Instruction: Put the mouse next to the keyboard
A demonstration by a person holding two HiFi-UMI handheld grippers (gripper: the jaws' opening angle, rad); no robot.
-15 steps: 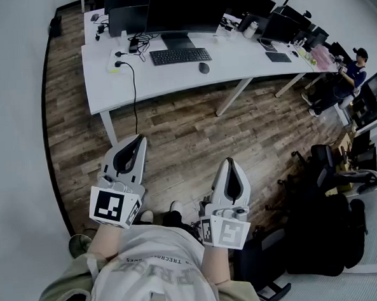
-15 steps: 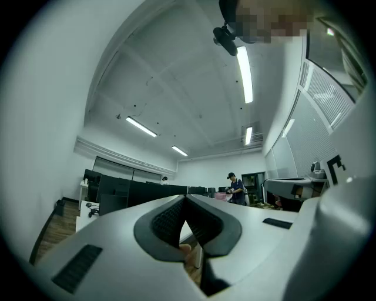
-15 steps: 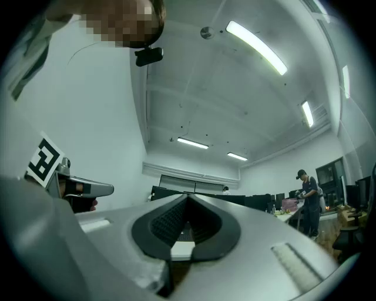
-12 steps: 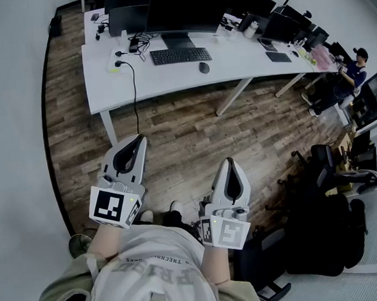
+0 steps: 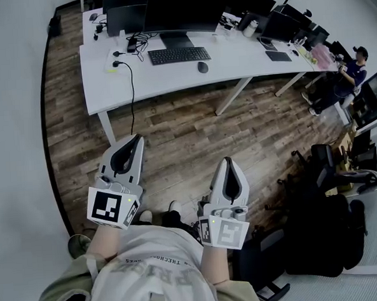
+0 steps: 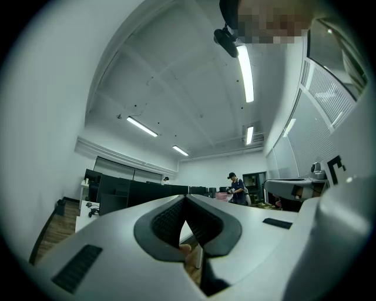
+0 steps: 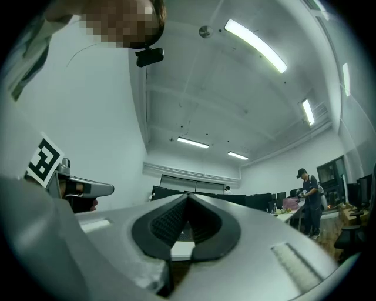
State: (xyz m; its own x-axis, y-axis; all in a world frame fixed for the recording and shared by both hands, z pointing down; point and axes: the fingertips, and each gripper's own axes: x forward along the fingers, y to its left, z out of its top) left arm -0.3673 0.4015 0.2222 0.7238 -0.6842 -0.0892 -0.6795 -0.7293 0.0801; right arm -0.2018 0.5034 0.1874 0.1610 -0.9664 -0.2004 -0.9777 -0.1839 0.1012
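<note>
The mouse (image 5: 203, 67) is sitting on the desk (image 5: 165, 86) near the keyboard (image 5: 179, 55), well apart from you; you are holding the left gripper (image 5: 135, 140) and right gripper (image 5: 227, 161) pressed together on nothing (both over the floor (image 5: 181, 131)); arriving with jaws unopened is risking shoving the mouse away.

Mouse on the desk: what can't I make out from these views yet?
Head view: mouse too small to show a cable or its facing.
Left gripper view: the shut left gripper hides mouse and keyboard.
Right gripper view: the shut right gripper hides them too.
</note>
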